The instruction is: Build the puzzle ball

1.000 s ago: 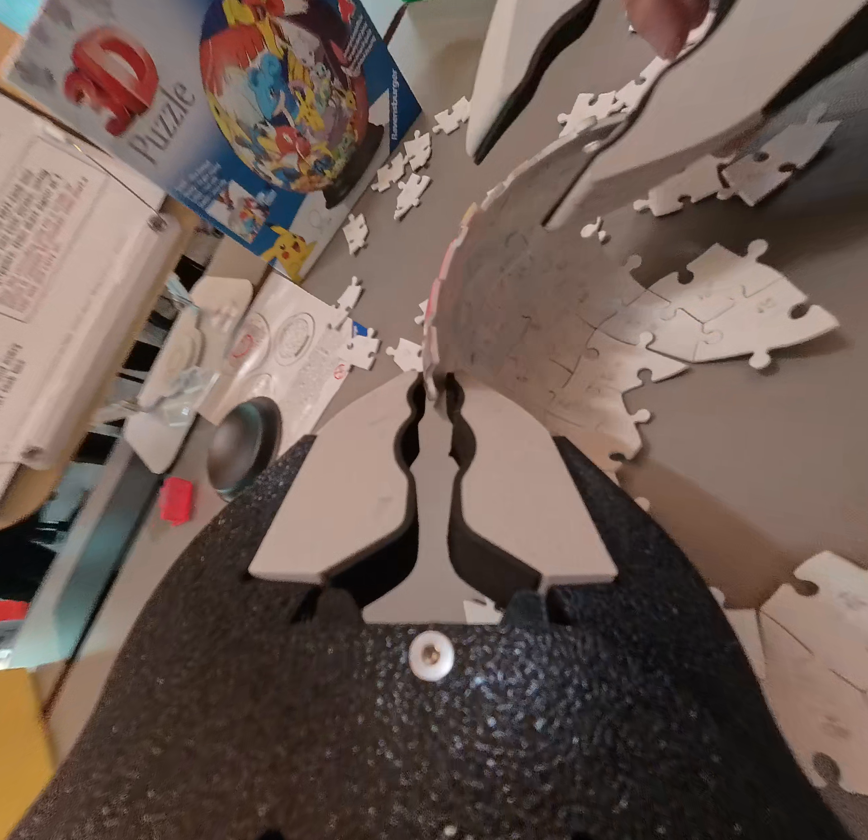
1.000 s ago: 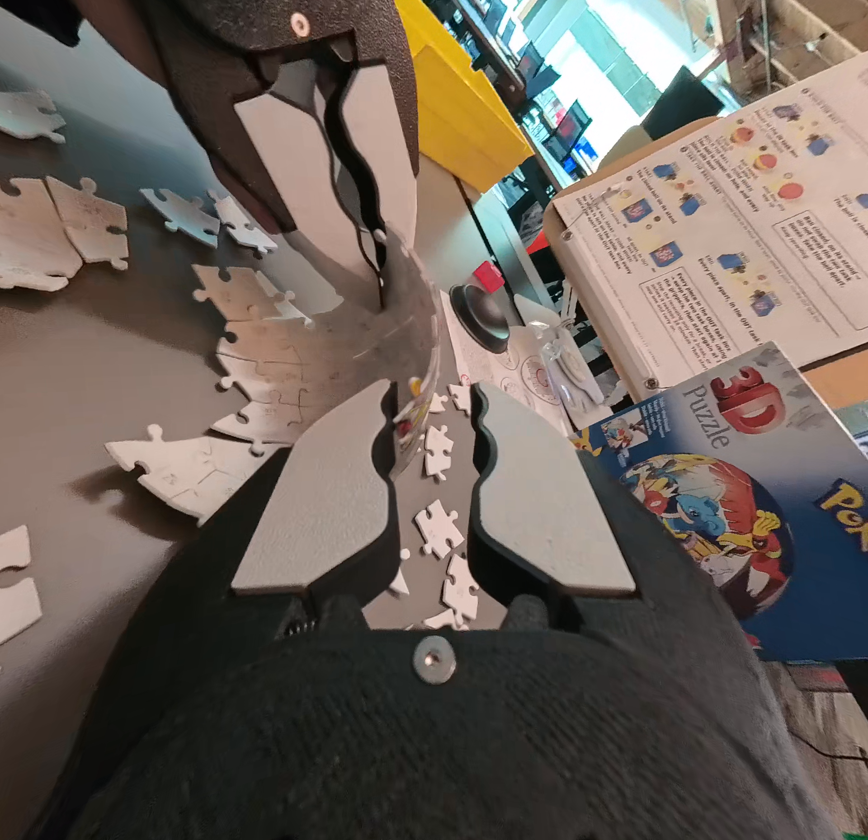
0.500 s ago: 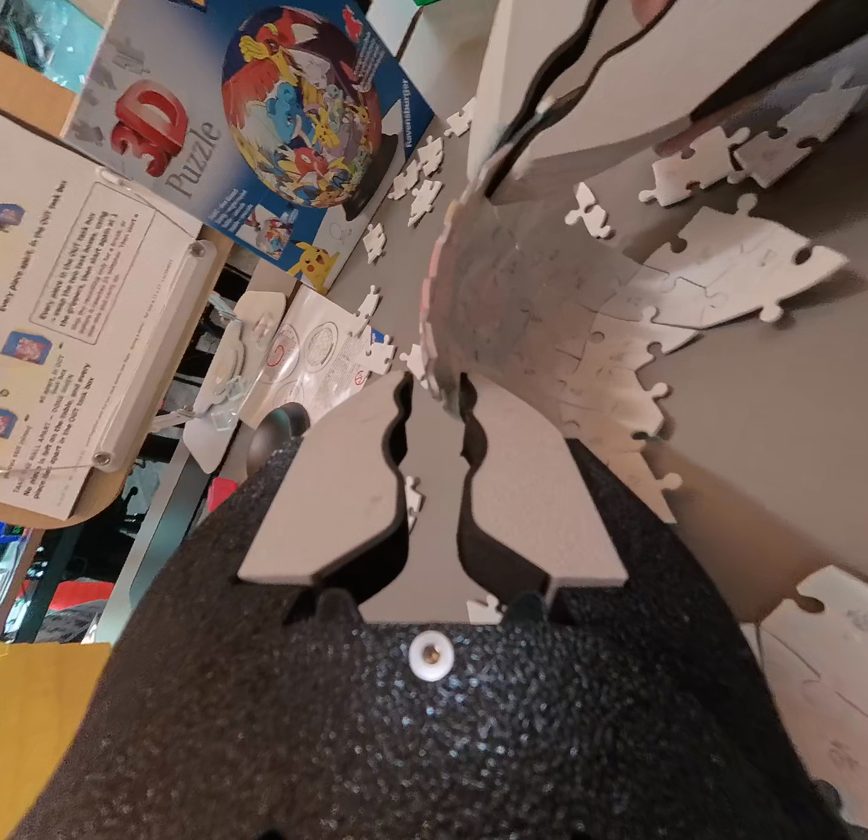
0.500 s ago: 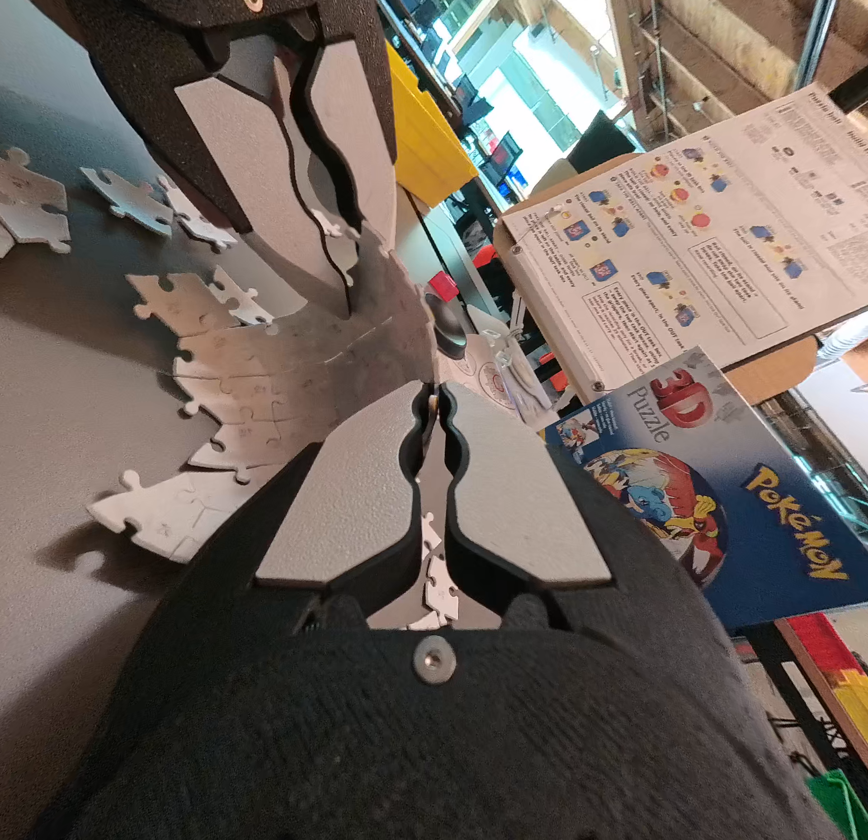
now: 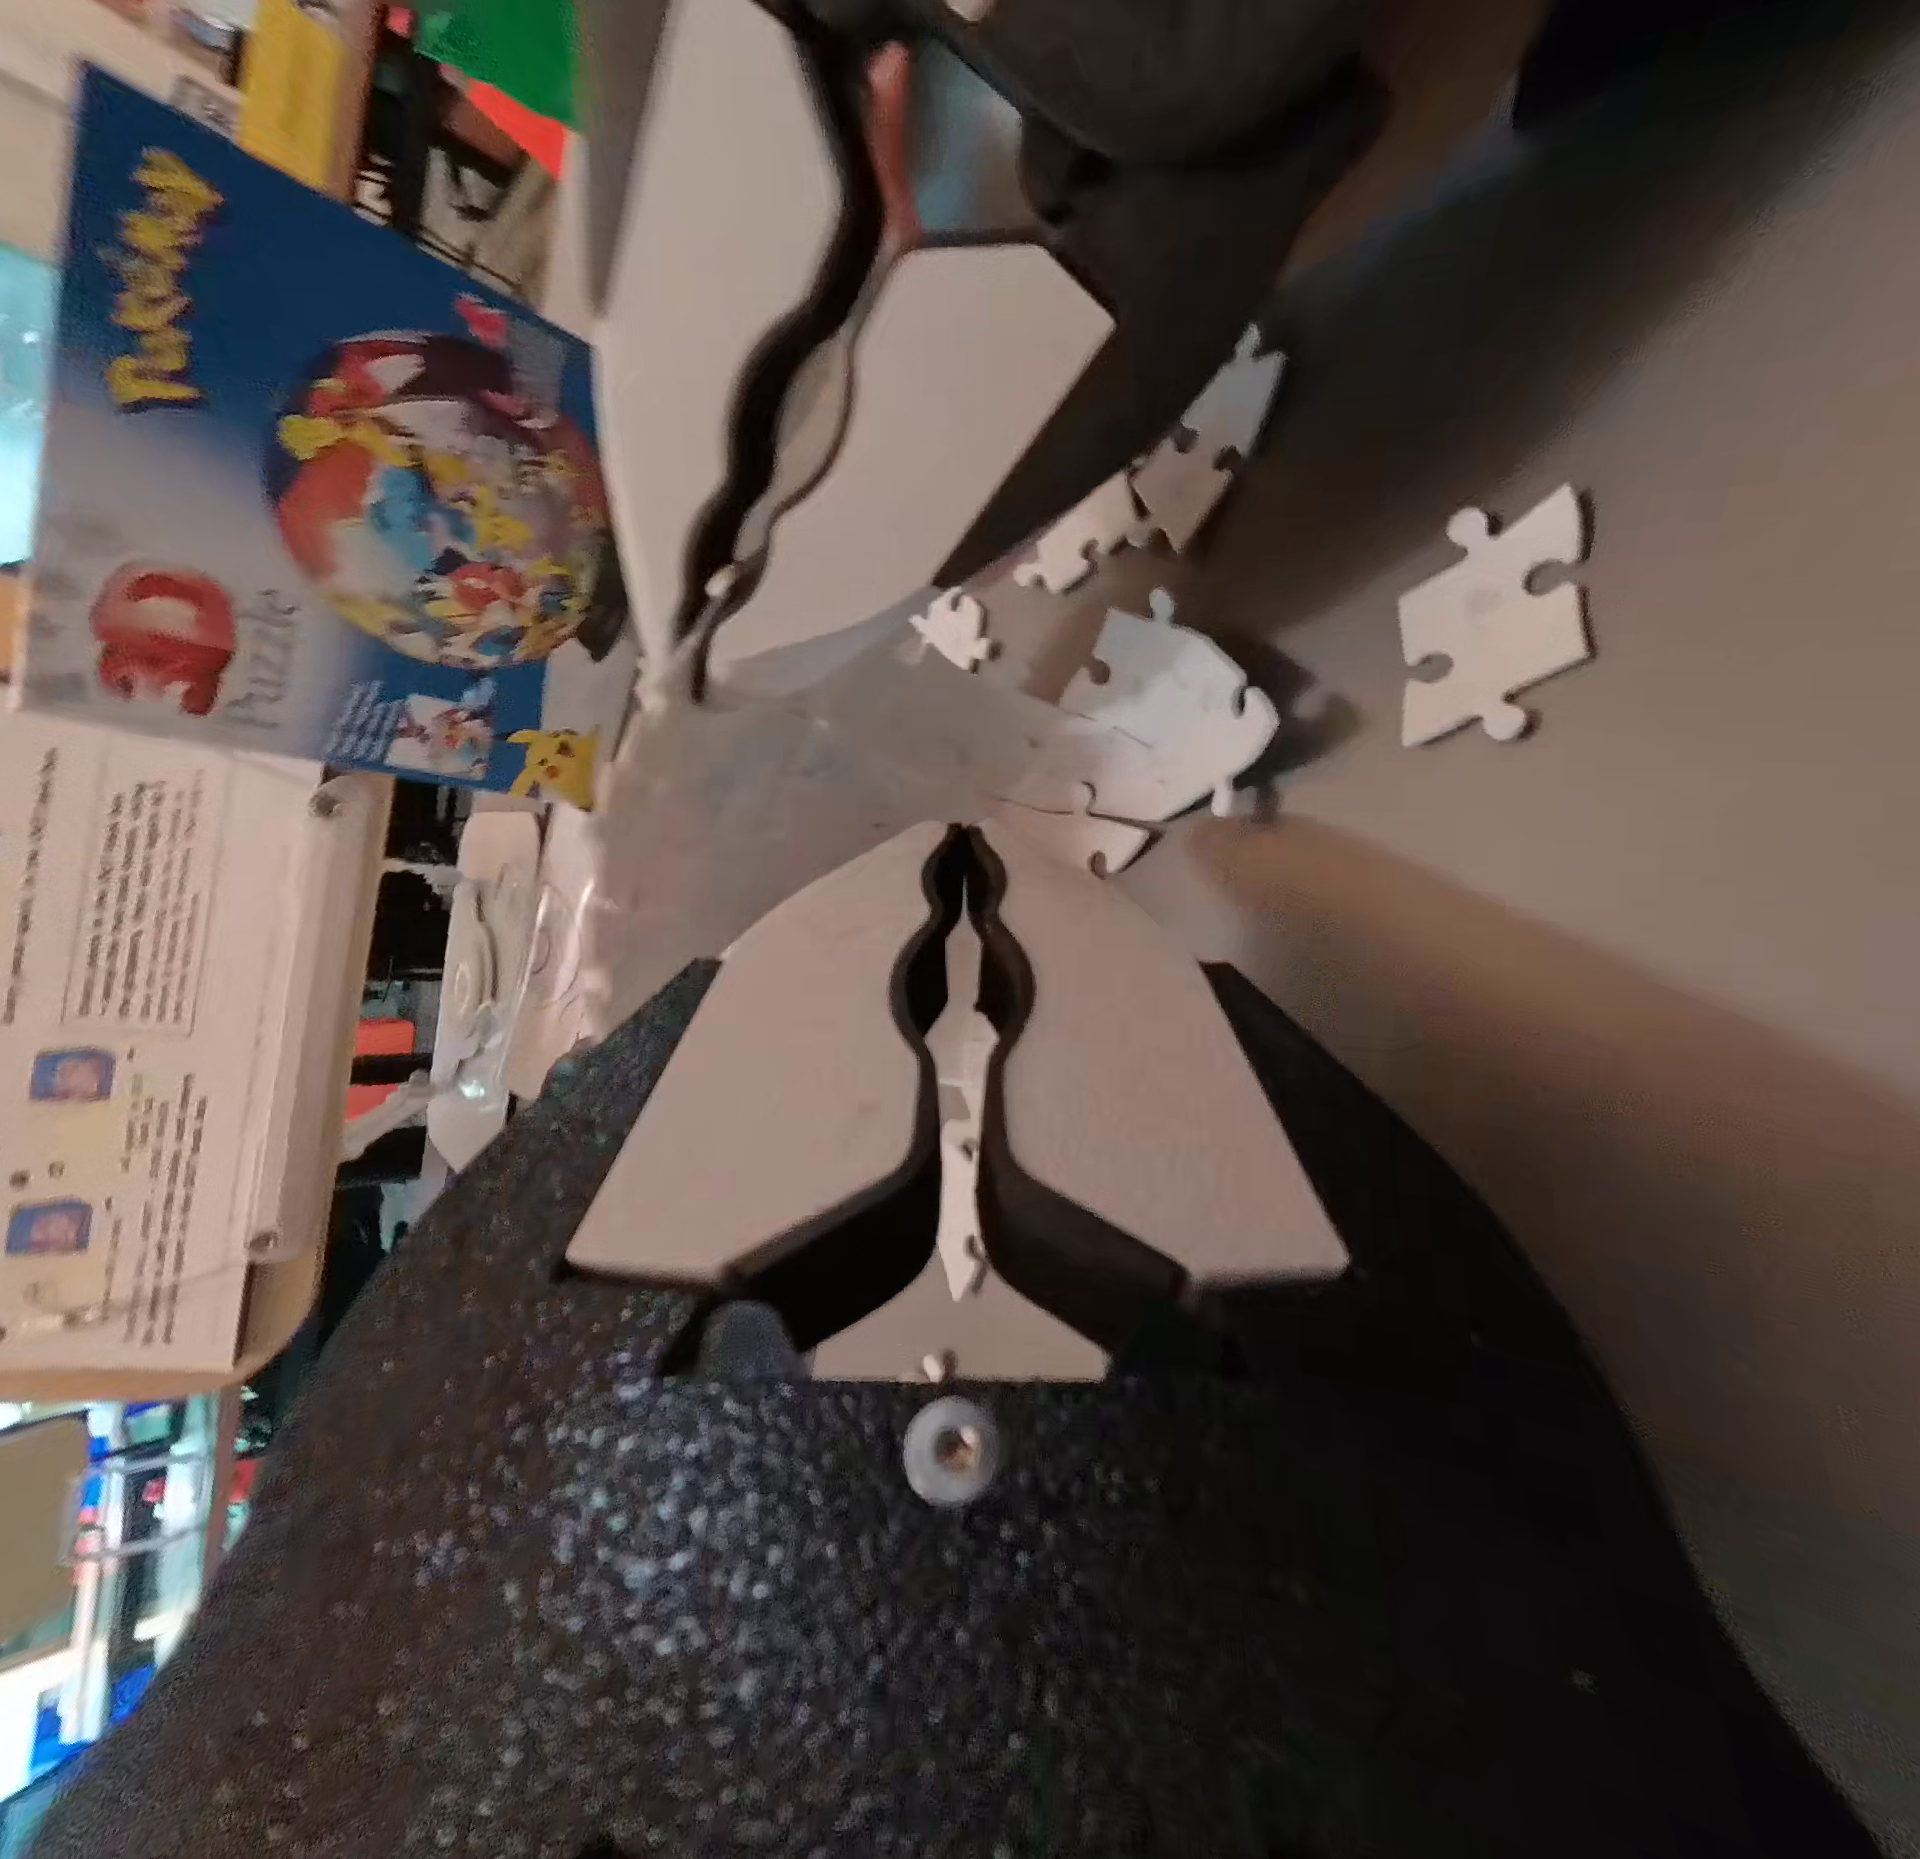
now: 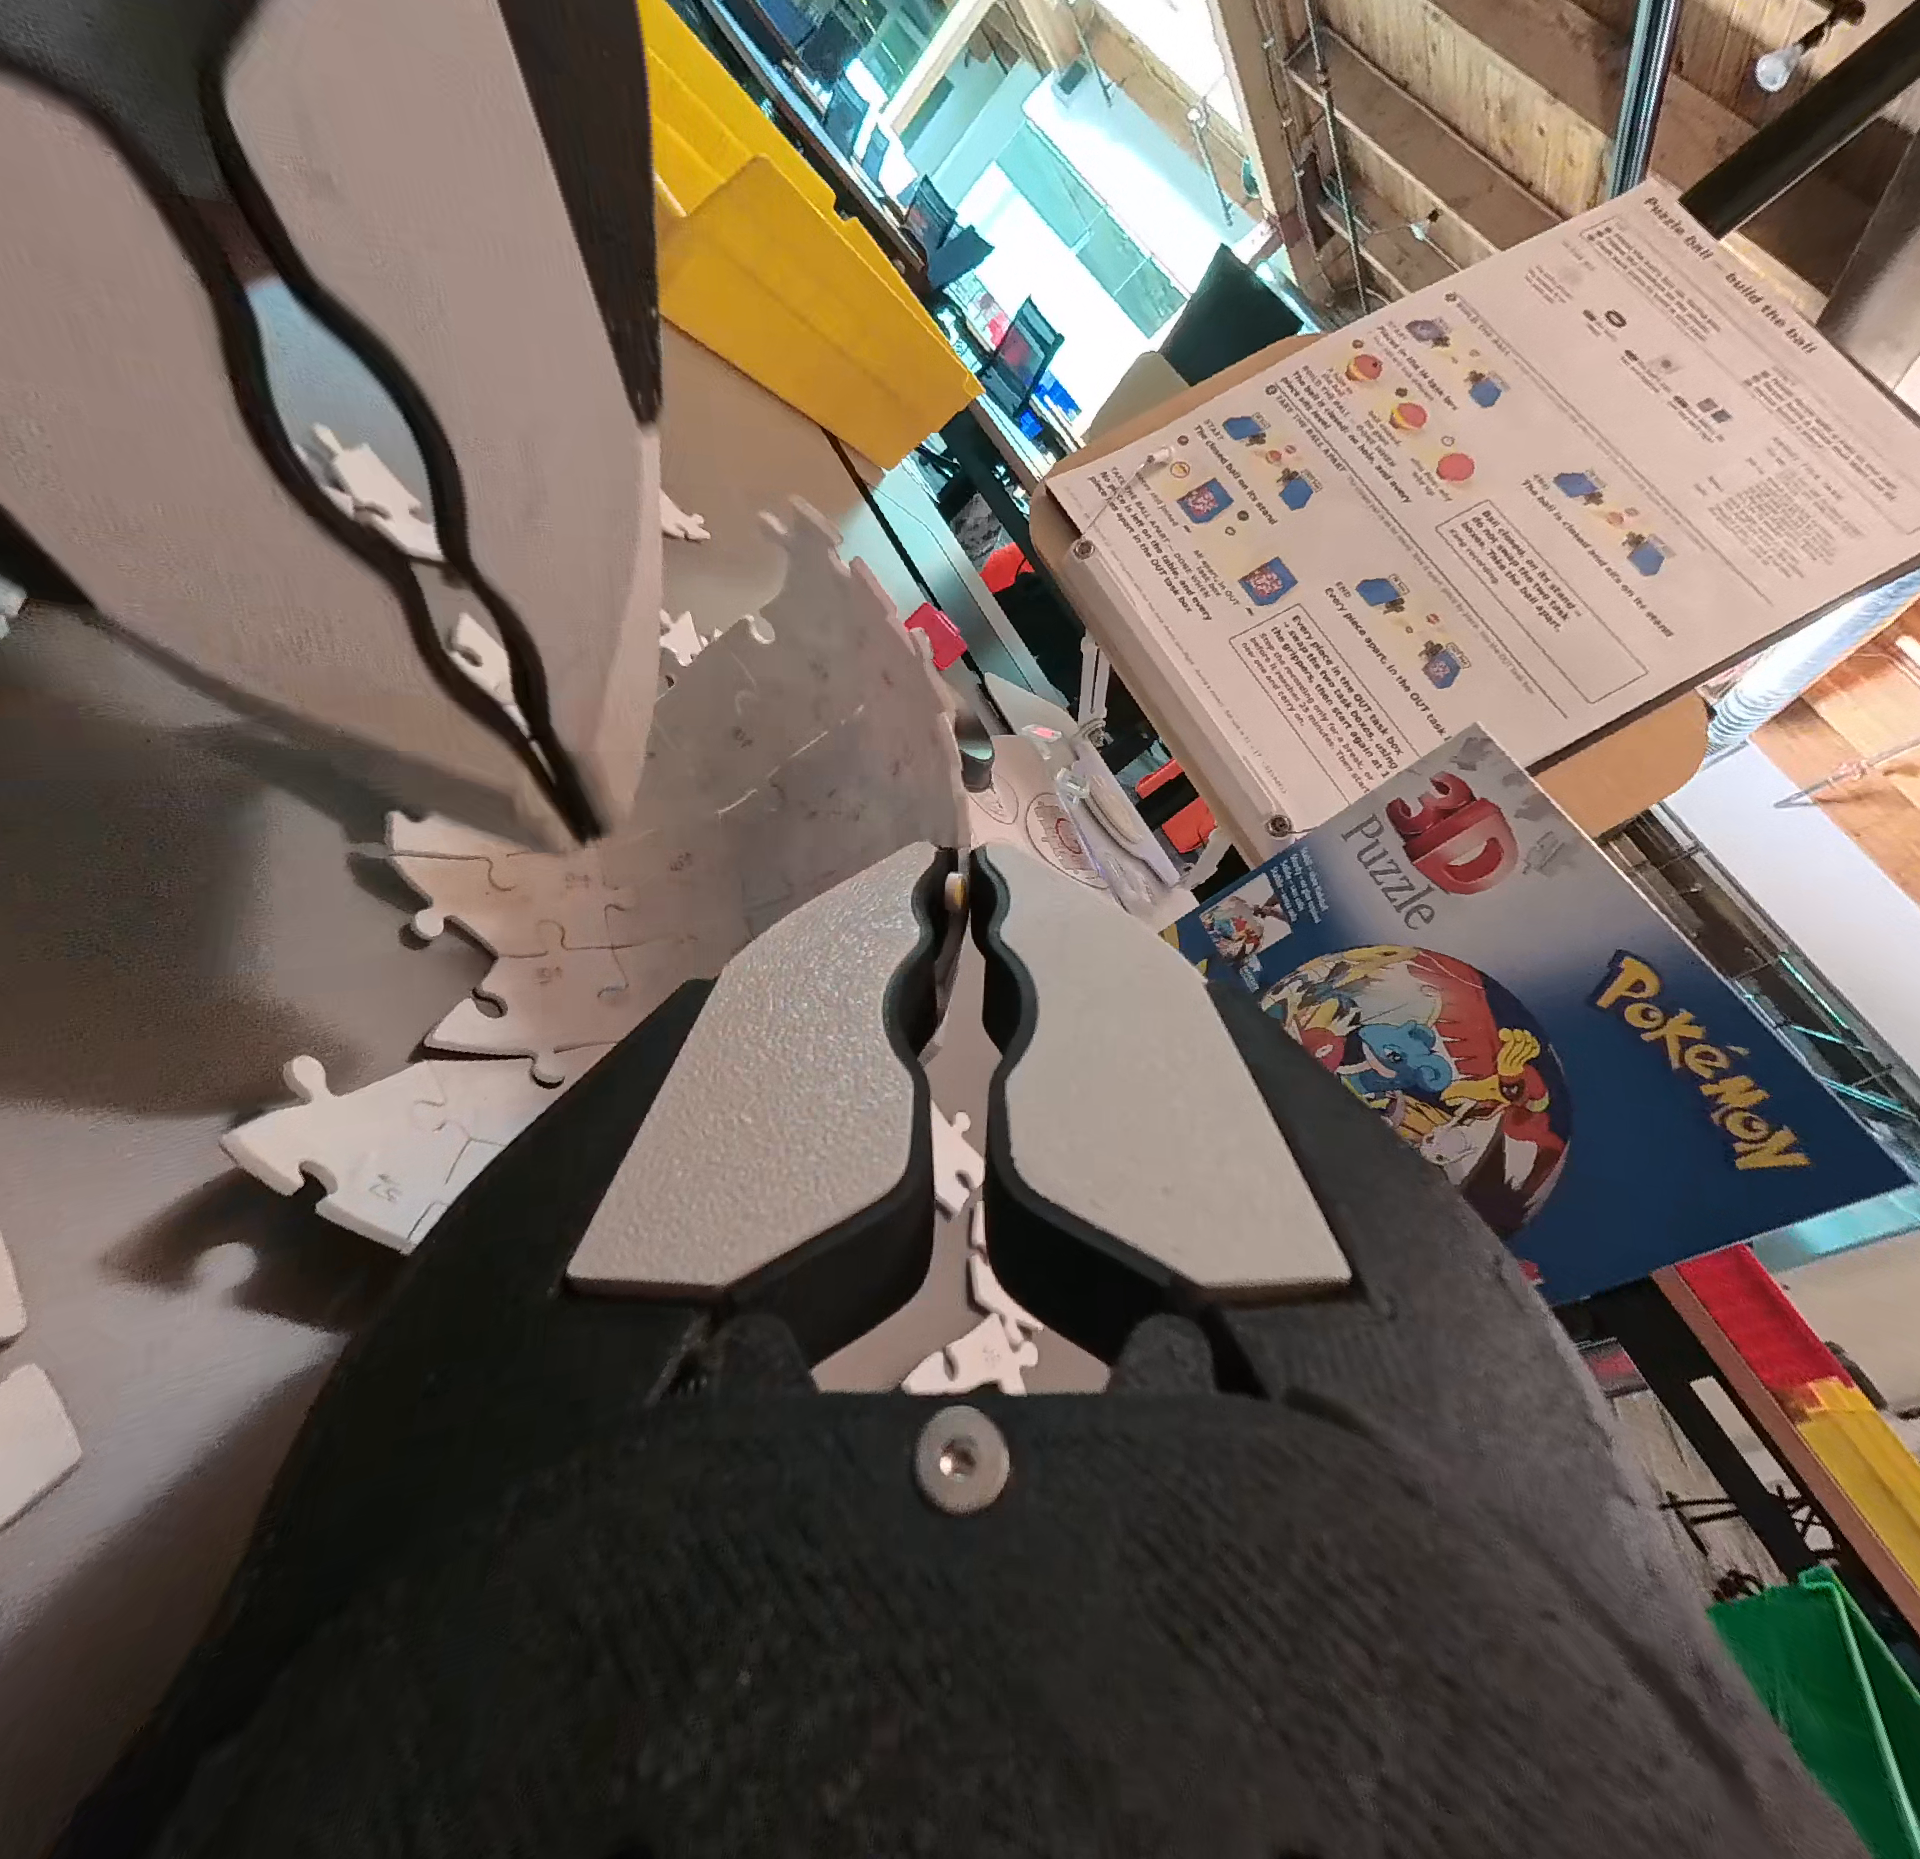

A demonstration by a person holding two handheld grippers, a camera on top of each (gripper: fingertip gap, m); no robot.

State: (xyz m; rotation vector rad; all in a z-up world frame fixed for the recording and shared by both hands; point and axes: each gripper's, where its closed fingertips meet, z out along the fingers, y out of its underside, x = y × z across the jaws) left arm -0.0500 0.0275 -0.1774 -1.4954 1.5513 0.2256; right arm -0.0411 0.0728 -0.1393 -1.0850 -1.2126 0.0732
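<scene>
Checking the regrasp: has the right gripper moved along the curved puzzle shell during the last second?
Yes. The right gripper rose up the curved puzzle shell and shut on its rim, nearer the instruction board.

Grey table (image 6: pixel 125 1238), yellow bins (image 6: pixel 790 282), wooden wall (image 6: pixel 1455 95) beyond.

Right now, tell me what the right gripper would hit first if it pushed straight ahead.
The right gripper, already shut on the curved puzzle section, would just drive into that; beyond it probably the left gripper, though depth is unclear.

Looks like a workshop or lab: yellow storage bins (image 6: pixel 800 282), a posted instruction board (image 6: pixel 1455 521), exposed timber ceiling (image 6: pixel 1475 64), shelving behind.
</scene>
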